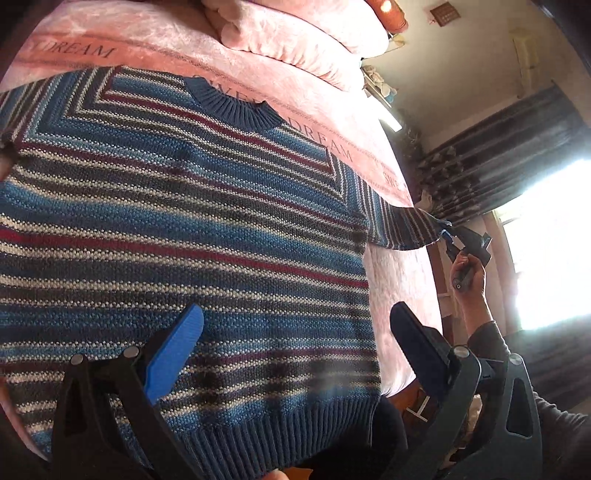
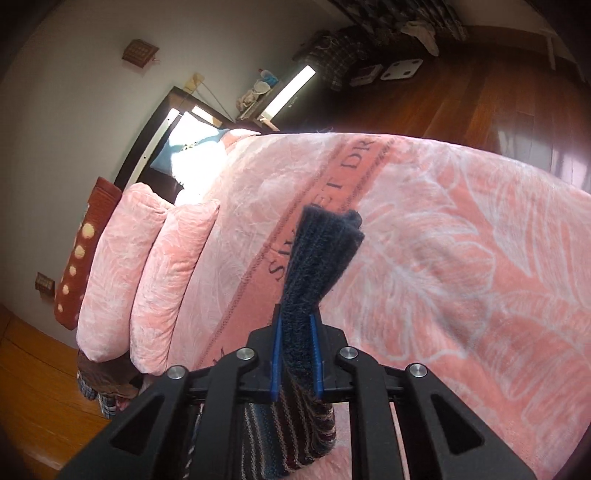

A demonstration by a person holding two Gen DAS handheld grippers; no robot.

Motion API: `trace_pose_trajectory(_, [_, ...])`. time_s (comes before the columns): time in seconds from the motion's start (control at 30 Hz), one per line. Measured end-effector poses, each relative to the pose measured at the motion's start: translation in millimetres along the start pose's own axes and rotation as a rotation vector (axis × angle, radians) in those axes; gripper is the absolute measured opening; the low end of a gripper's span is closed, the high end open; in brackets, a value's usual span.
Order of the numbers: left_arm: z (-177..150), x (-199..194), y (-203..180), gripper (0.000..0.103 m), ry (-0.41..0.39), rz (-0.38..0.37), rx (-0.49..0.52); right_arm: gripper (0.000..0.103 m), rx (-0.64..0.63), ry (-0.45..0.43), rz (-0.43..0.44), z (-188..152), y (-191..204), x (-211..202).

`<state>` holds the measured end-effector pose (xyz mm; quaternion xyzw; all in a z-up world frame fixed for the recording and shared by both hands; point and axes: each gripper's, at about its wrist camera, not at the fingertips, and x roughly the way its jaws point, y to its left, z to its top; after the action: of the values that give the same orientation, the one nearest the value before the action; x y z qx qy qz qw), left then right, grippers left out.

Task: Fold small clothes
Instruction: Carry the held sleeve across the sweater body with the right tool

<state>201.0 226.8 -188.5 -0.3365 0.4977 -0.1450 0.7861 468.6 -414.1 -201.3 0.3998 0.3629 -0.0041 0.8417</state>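
A: Where is the striped sweater (image 1: 177, 229) found?

B: It is spread flat, front up, on the pink bedspread (image 1: 391, 280), with its collar (image 1: 236, 107) toward twelve o'clock in the left wrist view and its ribbed hem toward six. Pink pillows (image 1: 295, 33) are seen beyond the collar.

A: And the left gripper (image 1: 295, 350)?

B: It is held above the lower part of the sweater, its jaws spread wide and nothing clasped between them. One blue pad (image 1: 173, 354) is seen at seven o'clock, the other finger at four.

A: What is gripped by the right gripper (image 2: 297, 350)?

B: The dark ribbed cuff (image 2: 321, 251) of one sleeve is clamped between its blue pads, the cuff sticking out past the fingertips toward twelve o'clock in the right wrist view. In the left wrist view the sleeve (image 1: 402, 225) is seen drawn out toward three o'clock, lifted off the bedspread, with a hand (image 1: 469, 277) on the tool's handle.
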Motion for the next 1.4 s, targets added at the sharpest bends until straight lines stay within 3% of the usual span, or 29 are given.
trace_pose_trajectory(0.27, [11.9,-30.2,7.0,0.100,-0.052,-0.093,-0.046,0.013,-0.318,-0.043,0.026,-44.0,149.8,-25.8])
trace_pose_trajectory(0.43, [27.4,-37.9,8.6,0.100,-0.055,-0.120,-0.059,0.013,-0.478,-0.029,0.050,-96.7,221.3,-20.3])
trace_pose_trajectory(0.6, [47.9,-34.0,10.8,0.100,-0.055,-0.130,-0.028,0.013,-0.649,0.001,0.020,-166.4,270.3,6.4])
trace_pose_trajectory(0.8, [81.8,-15.3,10.7,0.100,-0.060,-0.174,-0.025,0.013,-0.834,0.066,-0.049,-262.3,285.7,61.4])
trace_pose_trajectory(1.0, [110.6,36.9,27.5,0.100,0.003,-0.244,-0.062,0.013,-0.980,0.201,-0.145,-360.3,265.1,129.5])
trace_pose_trajectory(1.13, [126.1,82.8,48.4,0.100,0.076,-0.288,-0.172,0.031,-1.087,0.280,-0.156,-403.4,251.3,140.1])
trace_pose_trajectory(1.2, [132.3,103.9,53.9,0.100,0.104,-0.311,-0.224,0.049,-1.057,0.251,-0.130,-401.9,244.1,119.9])
trace_pose_trajectory(1.3, [139.1,132.0,56.7,0.100,0.112,-0.333,-0.283,0.051,-0.853,0.231,-0.096,-378.9,222.5,83.7])
trace_pose_trajectory(1.4, [141.7,161.5,56.2,0.100,0.147,-0.254,-0.306,0.051,-0.605,0.222,-0.056,-363.3,193.1,53.0])
